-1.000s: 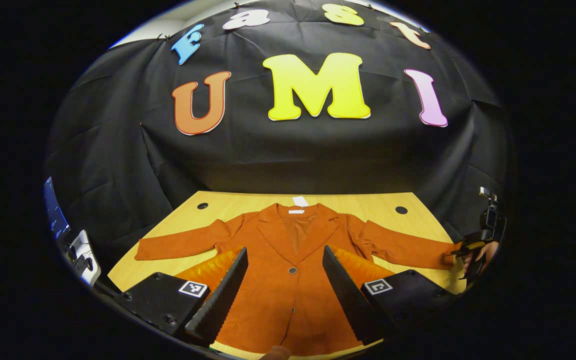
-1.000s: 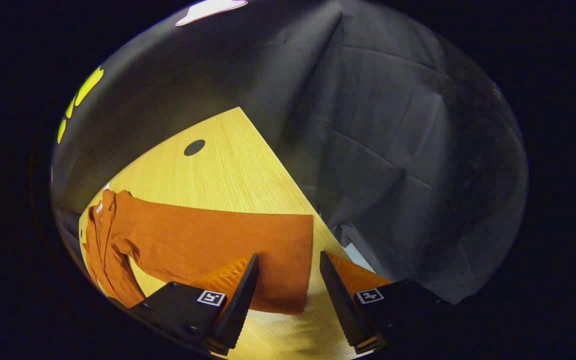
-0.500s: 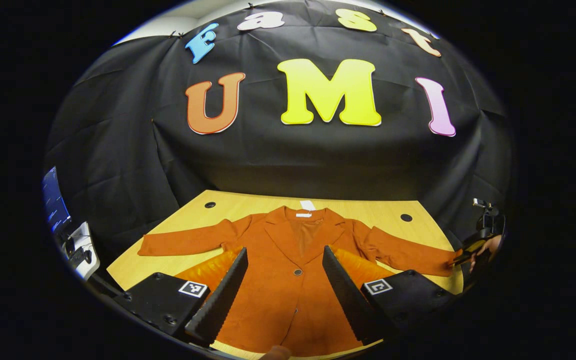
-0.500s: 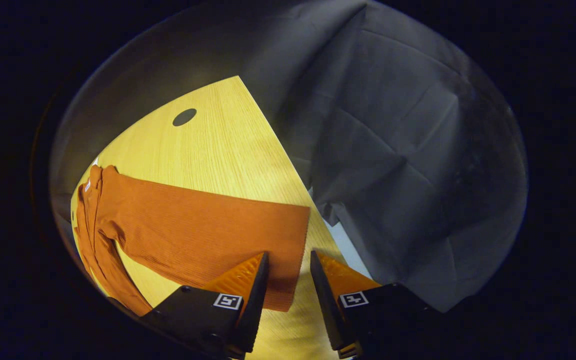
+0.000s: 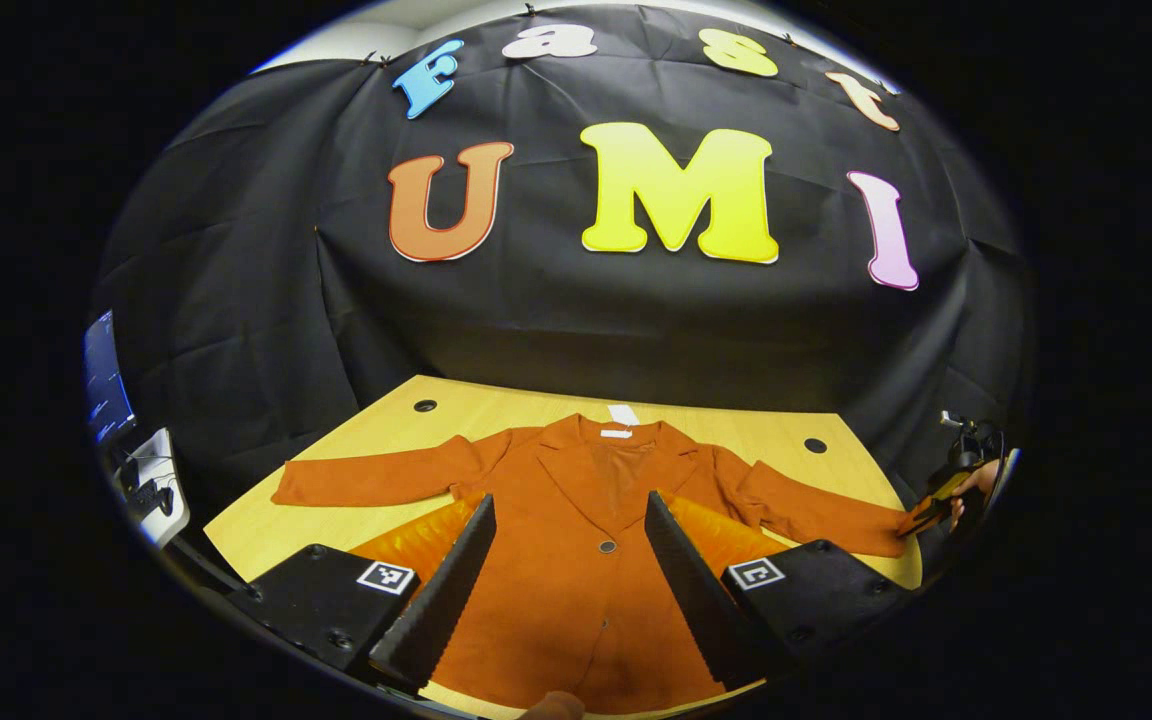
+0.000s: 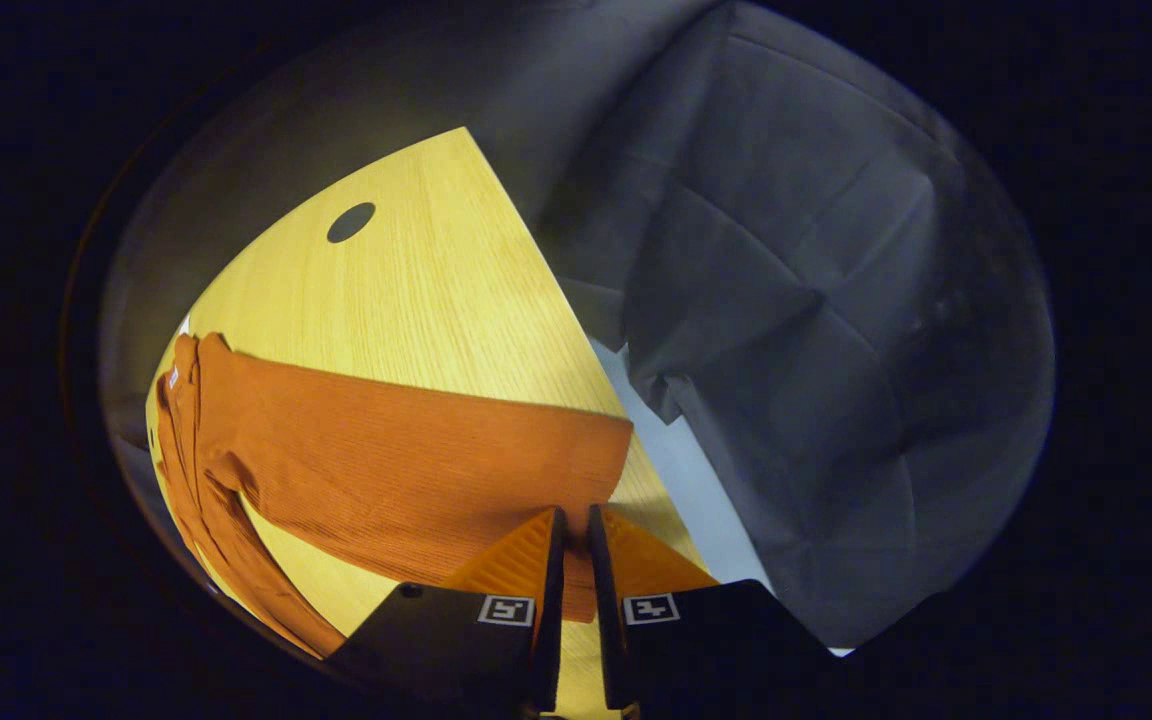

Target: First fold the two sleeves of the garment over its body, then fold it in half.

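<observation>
Right tongs [image 6: 570, 570] sit at the bottom centre of the right gripper view with their fingers drawn nearly together over the cuff end of one sleeve [image 6: 416, 465]; I judge they are pinching the cuff, though I cannot see the cloth between the pads clearly enough to be sure both press on it. Left tongs [image 5: 568, 560] stand wide apart at the bottom of the left gripper view, holding nothing, above the lower front of the garment [image 5: 586, 570]. That orange jacket lies flat and face up on the bench [image 5: 376, 440], collar toward the top of the frame, both sleeves spread out to either side; the other sleeve [image 5: 376, 480] stretches to the left of the frame, untouched. At the far right of the left gripper view I can see the right tongs and the hand holding them at the cuff there. The cloth looks ribbed and fairly thick, soft and limp, so I expect it to drape and drag rather than hold a shape, and it should not slip easily in a pinch. I would take each sleeve at the cuff edge, lift it clear of the bench, and lay it across the chest; for the final fold I would grip the hem corners.
</observation>
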Demonstrator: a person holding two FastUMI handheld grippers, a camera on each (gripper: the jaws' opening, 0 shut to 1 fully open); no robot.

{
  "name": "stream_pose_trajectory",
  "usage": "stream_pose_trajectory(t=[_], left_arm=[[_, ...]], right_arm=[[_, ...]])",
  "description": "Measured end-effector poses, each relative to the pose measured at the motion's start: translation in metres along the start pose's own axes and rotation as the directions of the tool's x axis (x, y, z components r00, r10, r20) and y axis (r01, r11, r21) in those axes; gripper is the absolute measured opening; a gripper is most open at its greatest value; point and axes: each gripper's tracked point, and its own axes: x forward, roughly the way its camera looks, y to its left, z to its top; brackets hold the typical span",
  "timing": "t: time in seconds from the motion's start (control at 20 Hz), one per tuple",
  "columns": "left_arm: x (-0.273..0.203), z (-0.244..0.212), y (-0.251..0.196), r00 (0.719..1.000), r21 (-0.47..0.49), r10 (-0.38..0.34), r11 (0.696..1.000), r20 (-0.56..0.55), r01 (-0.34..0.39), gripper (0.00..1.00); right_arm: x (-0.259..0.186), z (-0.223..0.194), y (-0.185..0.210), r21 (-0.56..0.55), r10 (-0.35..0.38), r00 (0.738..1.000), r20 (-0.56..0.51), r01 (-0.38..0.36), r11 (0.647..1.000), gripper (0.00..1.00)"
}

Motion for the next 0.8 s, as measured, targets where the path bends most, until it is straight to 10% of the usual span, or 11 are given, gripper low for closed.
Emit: stream_pose_trajectory(t=[0.2,0.8], left_arm=[[0.008,-0.004,0.03,1.0,-0.025,0.005,1.0,-0.012,-0.005,0.98],[0.023,-0.016,0.096,0.999,-0.024,-0.012,1.0,-0.032,0.011,0.98]], right_arm=[[-0.002,0.003,-0.002,0.067,0.014,0.995,0.099,-0.02,0.998,0.02],[-0.08,0.013,0.057,-0.087,0.062,0.945,0.321,-0.036,0.996,0.02]])
